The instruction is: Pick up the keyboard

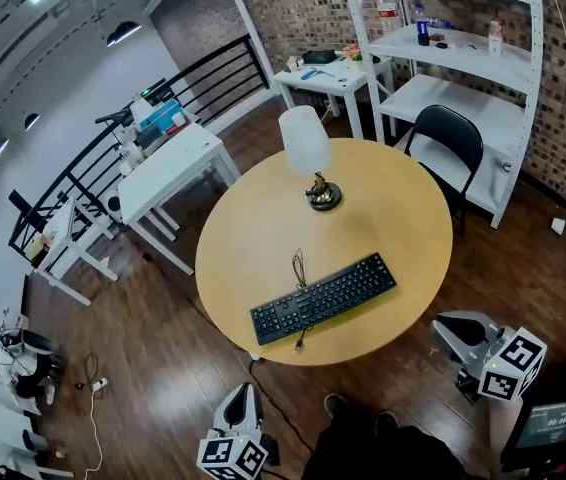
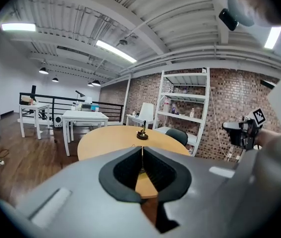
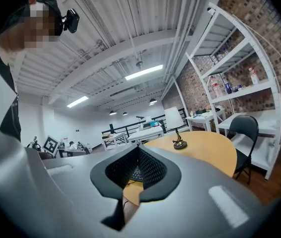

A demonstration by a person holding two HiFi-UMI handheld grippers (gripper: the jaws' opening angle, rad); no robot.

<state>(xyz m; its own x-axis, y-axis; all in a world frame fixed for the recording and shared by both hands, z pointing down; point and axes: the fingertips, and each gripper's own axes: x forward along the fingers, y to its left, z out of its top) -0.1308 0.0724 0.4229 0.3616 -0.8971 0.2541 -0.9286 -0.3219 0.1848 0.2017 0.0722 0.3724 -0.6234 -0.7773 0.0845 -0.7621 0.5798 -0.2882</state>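
Note:
A black keyboard [image 1: 324,297] lies slantwise on the near part of a round wooden table [image 1: 263,228], its cable curling beside it. My left gripper [image 1: 243,396] hangs off the table's near edge at the lower left, jaws shut and empty. Off the table's right edge, my right gripper [image 1: 443,328] is likewise shut and empty. In the left gripper view the shut jaws [image 2: 142,148] face the table [image 2: 110,138]. The right gripper view shows its shut jaws [image 3: 137,148], with a bit of the keyboard [image 3: 136,174] behind them.
A white-shaded lamp [image 1: 308,153] stands at the table's far side. A black chair [image 1: 446,138] sits behind the table on the right, before white shelving [image 1: 483,78]. White desks [image 1: 168,168] stand at the left. A person's feet [image 1: 353,408] are on the wooden floor below.

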